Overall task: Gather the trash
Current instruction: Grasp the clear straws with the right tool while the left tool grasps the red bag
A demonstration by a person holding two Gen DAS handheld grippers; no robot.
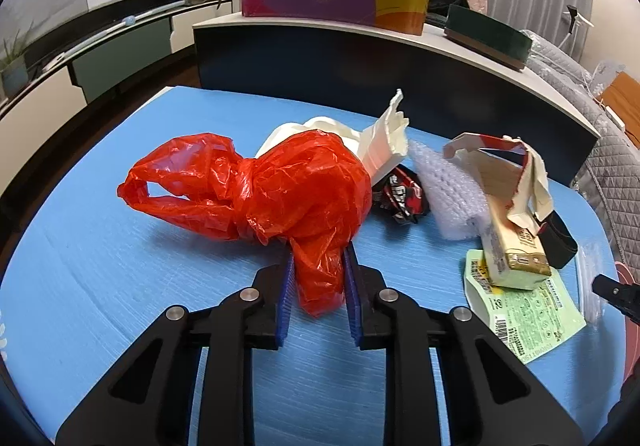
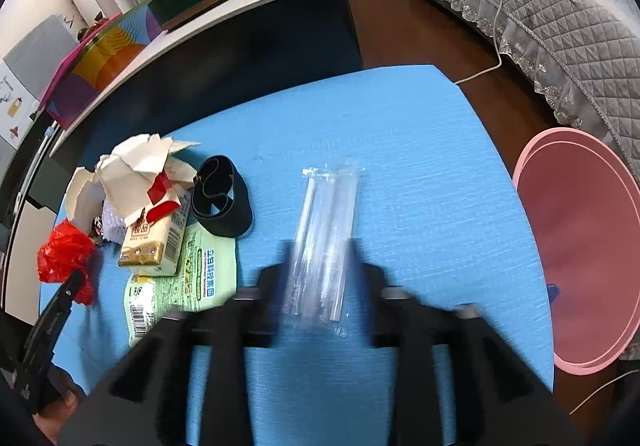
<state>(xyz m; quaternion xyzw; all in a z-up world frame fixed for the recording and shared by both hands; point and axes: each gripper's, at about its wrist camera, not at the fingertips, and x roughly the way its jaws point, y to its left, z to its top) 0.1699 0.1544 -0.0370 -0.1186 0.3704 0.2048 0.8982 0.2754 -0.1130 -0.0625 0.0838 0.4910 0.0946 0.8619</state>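
In the left wrist view a crumpled red plastic bag [image 1: 280, 185] lies on the blue table [image 1: 100, 254]. My left gripper [image 1: 319, 254] is shut on the bag's near tail, its blue pads [image 1: 289, 286] pressing it from both sides. In the right wrist view, which is blurred, a clear plastic wrapper [image 2: 332, 197] lies flat on the blue table [image 2: 440, 205]. My right gripper [image 2: 320, 246] stands open around the wrapper's near end. The red plastic bag [image 2: 64, 254] shows again at the left there, with the left gripper [image 2: 74, 284] at it.
A torn beige carton [image 1: 508, 242], green printed pouch [image 1: 528, 318], bubble wrap [image 1: 448, 189], white plastic piece [image 1: 384, 141], dark snack wrapper [image 1: 400, 193] and black band [image 2: 222, 197] crowd mid-table. A pink bin [image 2: 580, 246] stands beside the right edge. A dark cabinet [image 1: 360, 61] backs the table.
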